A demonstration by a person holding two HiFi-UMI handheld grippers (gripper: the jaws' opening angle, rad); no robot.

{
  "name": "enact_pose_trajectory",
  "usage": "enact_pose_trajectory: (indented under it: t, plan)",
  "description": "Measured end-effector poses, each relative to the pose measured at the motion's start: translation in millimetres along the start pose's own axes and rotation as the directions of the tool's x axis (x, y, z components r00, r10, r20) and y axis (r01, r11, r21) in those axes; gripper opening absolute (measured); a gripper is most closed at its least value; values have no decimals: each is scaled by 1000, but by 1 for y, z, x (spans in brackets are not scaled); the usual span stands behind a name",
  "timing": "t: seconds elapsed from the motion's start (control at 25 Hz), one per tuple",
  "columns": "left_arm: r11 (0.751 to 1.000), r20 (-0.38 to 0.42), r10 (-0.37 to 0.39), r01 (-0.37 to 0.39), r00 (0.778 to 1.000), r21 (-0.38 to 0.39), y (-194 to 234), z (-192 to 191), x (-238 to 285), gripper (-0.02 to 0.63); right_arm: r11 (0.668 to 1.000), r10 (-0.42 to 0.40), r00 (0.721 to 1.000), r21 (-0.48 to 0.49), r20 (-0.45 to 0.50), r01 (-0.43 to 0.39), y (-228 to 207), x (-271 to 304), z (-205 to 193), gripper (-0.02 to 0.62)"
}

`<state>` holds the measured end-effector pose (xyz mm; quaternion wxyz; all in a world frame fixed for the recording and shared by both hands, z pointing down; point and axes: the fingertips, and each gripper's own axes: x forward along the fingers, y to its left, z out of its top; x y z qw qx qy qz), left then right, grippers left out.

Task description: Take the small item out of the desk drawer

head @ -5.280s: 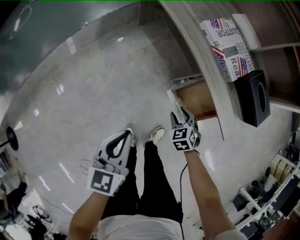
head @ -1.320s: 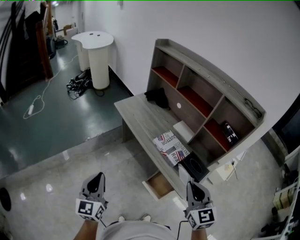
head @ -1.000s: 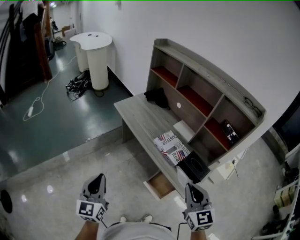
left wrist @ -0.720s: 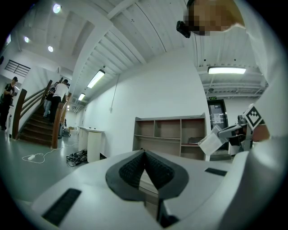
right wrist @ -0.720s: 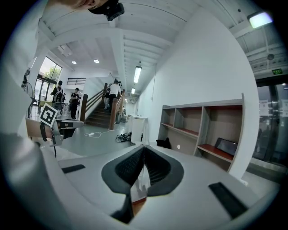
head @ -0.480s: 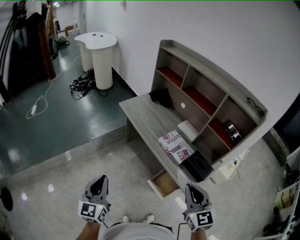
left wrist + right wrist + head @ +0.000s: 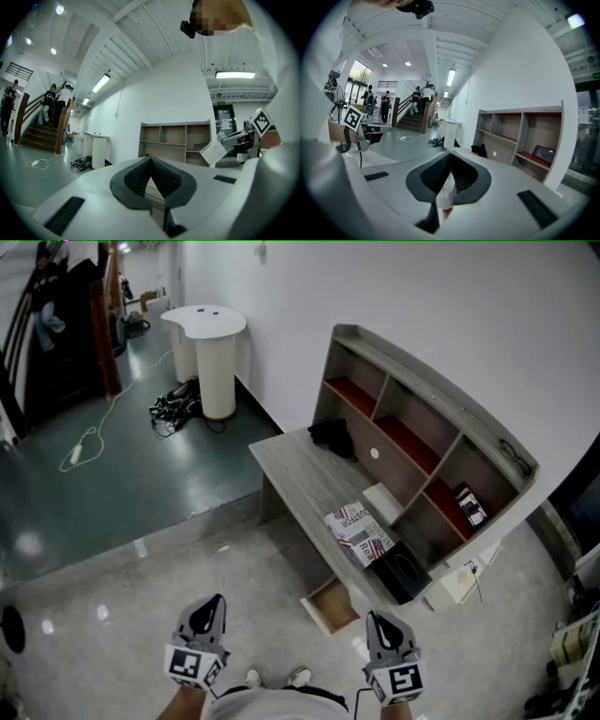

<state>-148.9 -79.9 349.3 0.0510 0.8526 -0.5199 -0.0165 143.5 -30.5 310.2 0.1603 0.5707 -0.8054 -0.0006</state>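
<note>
The grey desk (image 7: 298,472) with its shelf unit stands ahead, and its drawer (image 7: 330,607) hangs open at the near end. Both grippers are held level in front of me, well short of the desk. My right gripper (image 7: 378,617) is shut on a small white item (image 7: 446,190), which shows pinched between its dark pads (image 7: 461,176). From the left gripper view the same white item (image 7: 213,152) sticks out of the right gripper. My left gripper (image 7: 214,602) is shut, its tips (image 7: 151,158) meeting with nothing between them.
A folded newspaper (image 7: 359,533) and a black box (image 7: 401,575) lie on the desk, with a black cloth (image 7: 333,437) further along. A white round stand (image 7: 214,348) and a cable heap (image 7: 178,409) sit on the dark floor. People stand on a staircase (image 7: 415,112).
Five seconds ago my right gripper was at the open drawer with the white item. Over the last second the desk has slid right in the head view; both grippers stay shut.
</note>
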Motion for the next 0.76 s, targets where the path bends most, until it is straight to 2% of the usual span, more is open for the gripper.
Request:
enact_pose_trajectory:
  t: [0.24, 0.76]
  plan:
    - [1000, -33, -1, 1, 999, -22, -5, -15, -10, 18, 1000, -8, 1000, -3, -16, 8, 3, -9, -6, 23]
    - [1000, -38, -24, 23, 999, -20, -22, -21, -5, 18, 999, -31, 999, -16, -29, 31, -7, -21, -13, 23]
